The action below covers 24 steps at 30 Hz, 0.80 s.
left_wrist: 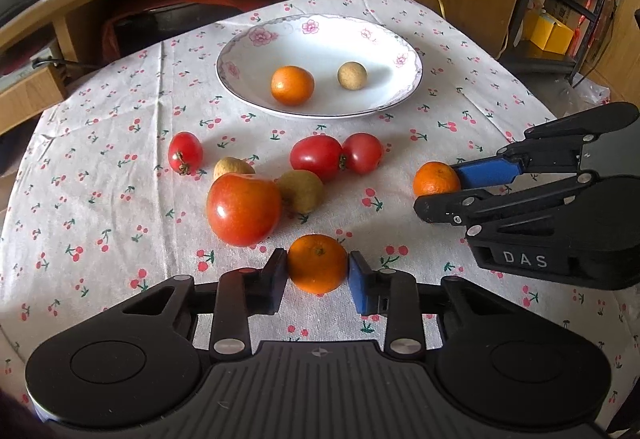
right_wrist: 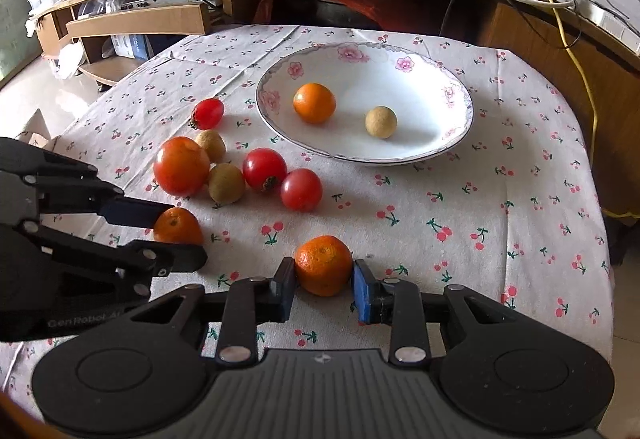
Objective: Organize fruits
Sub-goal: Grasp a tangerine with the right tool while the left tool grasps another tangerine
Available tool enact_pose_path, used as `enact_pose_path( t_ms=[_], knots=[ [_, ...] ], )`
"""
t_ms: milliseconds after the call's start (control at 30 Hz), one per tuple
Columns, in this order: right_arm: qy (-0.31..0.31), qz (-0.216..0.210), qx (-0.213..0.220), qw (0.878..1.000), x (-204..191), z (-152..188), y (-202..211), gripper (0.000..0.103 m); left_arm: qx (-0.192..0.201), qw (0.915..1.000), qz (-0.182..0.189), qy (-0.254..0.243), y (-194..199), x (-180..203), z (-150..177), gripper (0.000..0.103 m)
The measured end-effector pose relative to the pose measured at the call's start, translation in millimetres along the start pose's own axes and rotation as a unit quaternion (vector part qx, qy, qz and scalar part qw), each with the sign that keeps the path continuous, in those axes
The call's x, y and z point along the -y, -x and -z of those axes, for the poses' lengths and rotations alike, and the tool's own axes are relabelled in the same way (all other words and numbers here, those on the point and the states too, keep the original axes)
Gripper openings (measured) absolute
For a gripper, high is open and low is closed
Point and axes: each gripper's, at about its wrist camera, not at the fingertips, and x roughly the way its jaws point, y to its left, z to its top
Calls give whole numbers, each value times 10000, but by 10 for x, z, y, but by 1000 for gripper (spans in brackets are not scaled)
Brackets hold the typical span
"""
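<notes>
My left gripper [left_wrist: 317, 270] pinches a near mandarin [left_wrist: 317, 263]; my right gripper [right_wrist: 324, 276] pinches another mandarin [right_wrist: 324, 265]. Only my right view shows the shelf [right_wrist: 136, 21] far left.

the surface [left_wrist: 100, 167] wears a white cloth [left_wrist: 472, 231] printed with little red cherries, and a shallow white plate [left_wrist: 400, 51] with pink flowers on its rim sits at the far side. nearer in, lying straight on the cloth, are a big tomato [left_wrist: 243, 209], three small tomatoes, one [left_wrist: 185, 151] off to the left and two [left_wrist: 316, 157] touching, and two tan longans [left_wrist: 301, 190] beside the big one. two mandarins, one [left_wrist: 317, 263] at the near edge and one [left_wrist: 436, 179] to the right, rest on the cloth too.
</notes>
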Motion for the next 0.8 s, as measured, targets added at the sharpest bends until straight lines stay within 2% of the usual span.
enact_pose_path(
  t_ms=[167, 233, 333, 367, 433, 800],
  knots=[
    [-48, -44, -24, 10000, 31, -1, -16, 33, 5, 9999, -73, -76, -18, 19, 11, 54],
    [-44, -52, -2, 10000, 38, 0, -18, 33, 13, 10000, -69, -71, -22, 13, 14, 54],
    [-89, -71, 3, 9999, 44, -4, -14, 33, 10, 10000, -40, -73, -23, 8, 14, 52],
    [-110, -79, -11, 9999, 50, -7, -11, 33, 10, 10000, -19, -72, -20, 9, 15, 46],
    [-106, -59, -38, 9999, 45, -12, -5, 33, 17, 10000, -20, -80, -7, 14, 11, 40],
    [-4, -29, 122, 9999, -37, -72, 106, 32, 134, 9999, -29, -87, 70, 60, -39, 39]
  ],
)
